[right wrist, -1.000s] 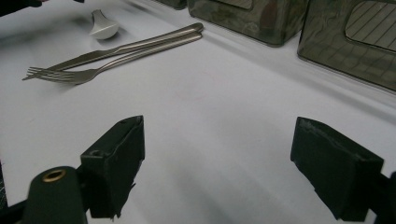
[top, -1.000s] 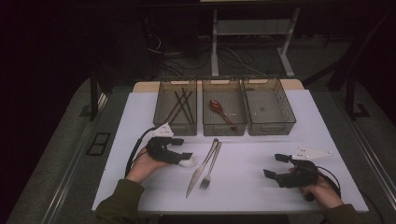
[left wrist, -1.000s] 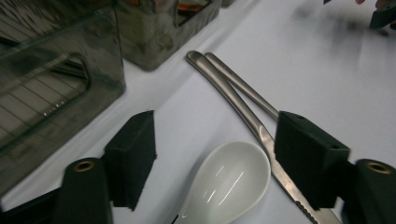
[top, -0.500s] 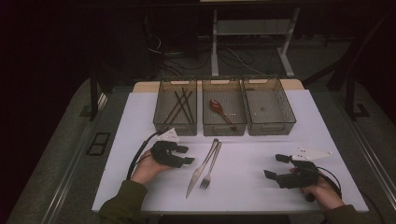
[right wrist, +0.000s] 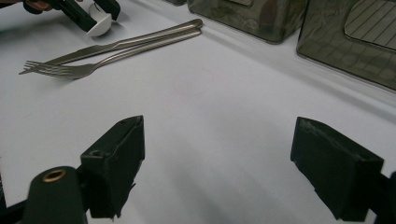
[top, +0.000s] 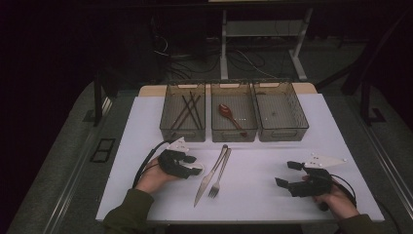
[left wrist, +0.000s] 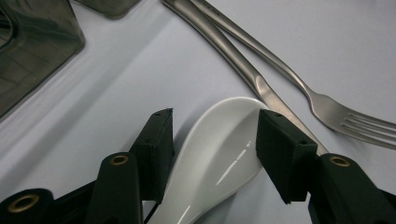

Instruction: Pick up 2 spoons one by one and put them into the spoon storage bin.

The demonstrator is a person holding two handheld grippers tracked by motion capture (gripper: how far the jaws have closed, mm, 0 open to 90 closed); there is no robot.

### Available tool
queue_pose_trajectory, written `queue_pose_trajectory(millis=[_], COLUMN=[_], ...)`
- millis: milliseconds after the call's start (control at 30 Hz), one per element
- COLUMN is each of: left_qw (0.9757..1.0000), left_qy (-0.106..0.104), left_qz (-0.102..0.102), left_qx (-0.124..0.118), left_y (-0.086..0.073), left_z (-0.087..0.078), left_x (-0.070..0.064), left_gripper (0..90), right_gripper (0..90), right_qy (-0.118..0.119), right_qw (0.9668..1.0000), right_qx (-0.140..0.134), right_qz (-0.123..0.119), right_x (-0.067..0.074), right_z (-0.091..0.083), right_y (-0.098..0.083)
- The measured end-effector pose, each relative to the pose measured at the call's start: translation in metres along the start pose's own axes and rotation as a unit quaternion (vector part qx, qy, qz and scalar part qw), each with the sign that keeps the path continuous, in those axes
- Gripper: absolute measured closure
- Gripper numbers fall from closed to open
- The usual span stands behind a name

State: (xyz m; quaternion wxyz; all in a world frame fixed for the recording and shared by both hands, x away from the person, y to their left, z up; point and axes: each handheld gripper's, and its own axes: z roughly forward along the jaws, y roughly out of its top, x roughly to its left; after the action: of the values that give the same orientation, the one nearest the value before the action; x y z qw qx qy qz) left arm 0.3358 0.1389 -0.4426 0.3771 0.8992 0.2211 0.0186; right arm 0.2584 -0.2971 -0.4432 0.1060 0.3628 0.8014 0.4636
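A white ceramic spoon lies on the white table, just left of a steel knife and fork. My left gripper has just been closing, and its two black pads now press on both sides of the spoon's bowl. From the right gripper view, the spoon sits in those jaws at the far left, past the fork and knife. My right gripper rests at the table's right front, open, with bare table between its pads.
Three dark mesh bins stand in a row at the back. The left bin holds chopsticks, the middle bin holds a red-brown spoon, and the right bin looks bare. The table's front edge runs just below both hands.
The left gripper's jaws have narrowed onto the white spoon, and the hand has shifted slightly. The right hand and gripper have kept still.
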Motion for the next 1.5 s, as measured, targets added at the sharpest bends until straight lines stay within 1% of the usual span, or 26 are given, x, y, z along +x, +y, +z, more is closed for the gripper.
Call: queue_pose_trajectory(millis=[67,200,300,333,467,500,533,600,733,800,867,900,967,1000,1033,1100,1200,1300,1333,1367,1400,1500], left_qw=[0.9999,0.9998,0.9996,0.9996,0.9993,0.9991,0.9991,0.9985,0.9981,0.9976,0.9975,0.9970,0.9966,0.9967,0.9962,0.9965,0.9952,0.9953,0.9947,0.9947,0.9940,0.9937], left_qy=[-0.002,-0.004,-0.005,-0.006,-0.008,-0.006,-0.004,-0.002,0.002,0.003,0.005,0.005,0.005,0.006,0.006,0.006,0.006,0.000,-0.001,0.000,0.001,0.002], left_qz=[0.010,0.015,0.023,0.022,0.029,0.035,0.035,0.047,0.052,0.060,0.061,0.067,0.072,0.071,0.075,0.074,0.085,0.084,0.089,0.088,0.094,0.096], left_qx=[0.006,0.011,0.016,0.016,0.021,0.023,0.023,0.029,0.032,0.035,0.036,0.038,0.040,0.039,0.042,0.039,0.048,0.048,0.051,0.054,0.057,0.058], left_y=[-0.001,-0.002,-0.003,-0.003,-0.005,-0.005,-0.005,-0.005,-0.006,-0.006,-0.006,-0.006,-0.006,-0.006,-0.006,-0.006,-0.006,-0.006,-0.006,-0.006,-0.005,-0.005], left_z=[0.000,-0.001,-0.002,-0.002,-0.003,-0.004,-0.004,-0.005,-0.006,-0.007,-0.007,-0.008,-0.008,-0.008,-0.009,-0.009,-0.010,-0.010,-0.010,-0.009,-0.009,-0.010], left_x=[0.000,-0.002,-0.002,-0.003,-0.004,-0.004,-0.005,-0.006,-0.007,-0.007,-0.008,-0.008,-0.009,-0.010,-0.010,-0.011,-0.012,-0.013,-0.013,-0.014,-0.014,-0.015], left_gripper=[45.8,47.8,49.3,50.0,52.7,53.0,53.6,55.3,58.5,59.9,61.7,62.5,64.3,65.3,66.2,67.8,70.0,73.7,75.9,75.8,75.8,76.1], right_gripper=[17.3,17.3,17.3,17.3,17.3,17.3,17.3,17.3,17.3,17.3,17.3,17.3,17.3,17.3,17.3,17.3,17.3,17.3,17.3,17.3,17.3,17.3], right_qy=[0.000,-0.001,-0.001,-0.001,-0.002,-0.001,-0.002,-0.002,-0.002,-0.002,-0.001,-0.002,-0.002,-0.002,-0.002,-0.002,-0.002,-0.001,-0.001,-0.001,-0.001,-0.001], right_qw=[1.0000,1.0000,1.0000,1.0000,1.0000,1.0000,1.0000,1.0000,1.0000,1.0000,1.0000,1.0000,1.0000,1.0000,1.0000,1.0000,1.0000,1.0000,1.0000,1.0000,1.0000,1.0000], right_qx=[0.000,-0.001,0.000,0.000,0.001,0.001,0.001,0.001,0.002,0.003,0.003,0.003,0.004,0.004,0.004,0.004,0.004,0.004,0.004,0.005,0.005,0.005], right_qz=[0.000,-0.001,-0.001,-0.001,-0.001,-0.002,-0.002,-0.002,-0.002,-0.003,-0.003,-0.003,-0.004,-0.004,-0.004,-0.005,-0.005,-0.006,-0.006,-0.006,-0.006,-0.006], right_x=[0.000,0.000,0.000,0.000,0.000,0.000,0.000,0.000,0.000,0.000,0.000,0.000,0.000,0.000,0.000,0.000,0.000,0.000,0.000,0.000,0.000,0.000], right_z=[0.000,0.000,0.000,0.000,0.000,0.000,0.000,0.000,0.000,0.000,0.000,0.000,0.000,0.000,0.000,0.000,0.000,0.000,0.000,0.001,0.001,0.001], right_y=[0.000,0.000,0.000,0.000,0.000,0.000,0.000,0.000,0.000,0.000,0.000,0.000,0.000,0.000,0.000,0.000,0.000,0.000,0.000,0.000,0.000,0.000])
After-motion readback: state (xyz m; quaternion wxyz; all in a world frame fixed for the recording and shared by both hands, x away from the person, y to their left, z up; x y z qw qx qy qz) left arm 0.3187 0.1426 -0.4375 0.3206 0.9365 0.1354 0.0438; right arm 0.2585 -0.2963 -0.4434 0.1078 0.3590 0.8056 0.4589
